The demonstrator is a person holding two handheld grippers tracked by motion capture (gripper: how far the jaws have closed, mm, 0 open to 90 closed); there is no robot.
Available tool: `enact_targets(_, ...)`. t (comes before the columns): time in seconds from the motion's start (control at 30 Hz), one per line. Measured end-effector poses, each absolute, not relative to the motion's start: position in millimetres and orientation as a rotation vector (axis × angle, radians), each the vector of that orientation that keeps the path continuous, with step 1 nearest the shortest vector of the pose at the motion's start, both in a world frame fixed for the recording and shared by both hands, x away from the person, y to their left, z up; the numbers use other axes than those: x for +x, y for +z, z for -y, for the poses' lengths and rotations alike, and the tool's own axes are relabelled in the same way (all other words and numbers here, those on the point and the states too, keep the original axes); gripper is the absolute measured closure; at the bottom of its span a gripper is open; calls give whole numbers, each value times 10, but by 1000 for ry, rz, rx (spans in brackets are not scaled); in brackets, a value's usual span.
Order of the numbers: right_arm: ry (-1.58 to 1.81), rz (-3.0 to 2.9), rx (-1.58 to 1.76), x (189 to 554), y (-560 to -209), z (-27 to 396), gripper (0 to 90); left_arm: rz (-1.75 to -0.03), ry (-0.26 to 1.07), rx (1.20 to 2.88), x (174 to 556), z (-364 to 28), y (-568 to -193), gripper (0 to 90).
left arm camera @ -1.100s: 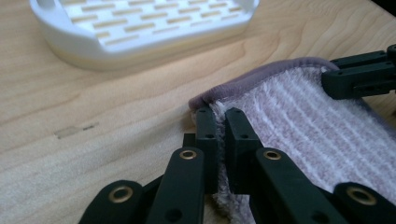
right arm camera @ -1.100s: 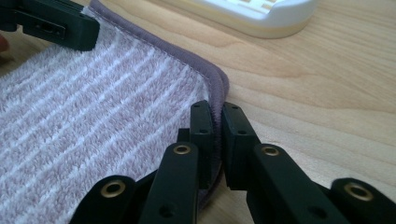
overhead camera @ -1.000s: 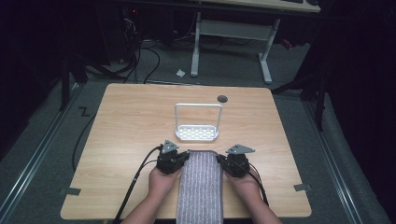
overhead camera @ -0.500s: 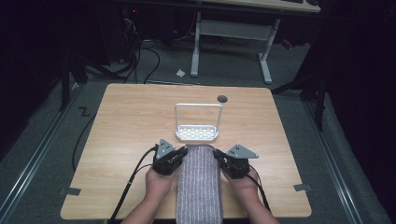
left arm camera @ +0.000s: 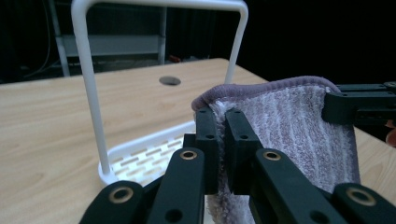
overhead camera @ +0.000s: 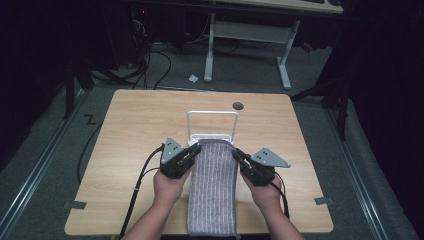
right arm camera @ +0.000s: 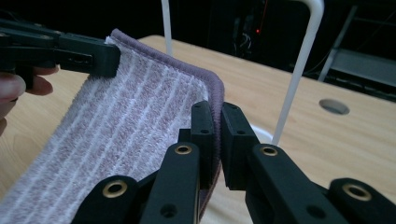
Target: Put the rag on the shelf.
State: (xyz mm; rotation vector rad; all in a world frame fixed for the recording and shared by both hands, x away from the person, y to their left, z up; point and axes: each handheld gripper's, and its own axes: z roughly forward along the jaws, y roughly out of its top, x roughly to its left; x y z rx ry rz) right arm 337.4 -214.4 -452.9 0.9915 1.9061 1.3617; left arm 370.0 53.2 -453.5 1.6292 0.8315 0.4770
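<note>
While both hands reach in from the near edge of the wooden desk [overhead camera: 130, 130], each pair of tongs grips a far corner of a striped purple-grey towel [overhead camera: 212, 185]. The left tongs [overhead camera: 192, 151] are closed on the towel's far left corner, and in the left gripper view the jaws pinch the cloth just under its purple hem [left arm camera: 261, 86]. The right tongs [overhead camera: 237, 154] are likewise clamped on the far right corner, the hem caught between their jaws in the right gripper view. Held between the two, the towel's far edge is raised just off the desk, right in front of a white wire rack [overhead camera: 212, 125] with a slotted base [left arm camera: 149, 151] and a tall hoop. Its near end hangs over the desk's near edge. A round grommet hole [overhead camera: 238, 106] lies beyond the rack.
</note>
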Motion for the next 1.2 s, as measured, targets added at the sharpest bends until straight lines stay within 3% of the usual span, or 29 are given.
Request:
enact_targets(0.3, 1413, -1823, 936, 3382, -4183, 2162, 852, -780, 525, 1568, 3697, -520, -4239, 857)
enact_targets(1.2, 1494, -1714, 874, 3477, -3746, 2209, 852, -661, 616, 1492, 3779, -434, -3707, 860)
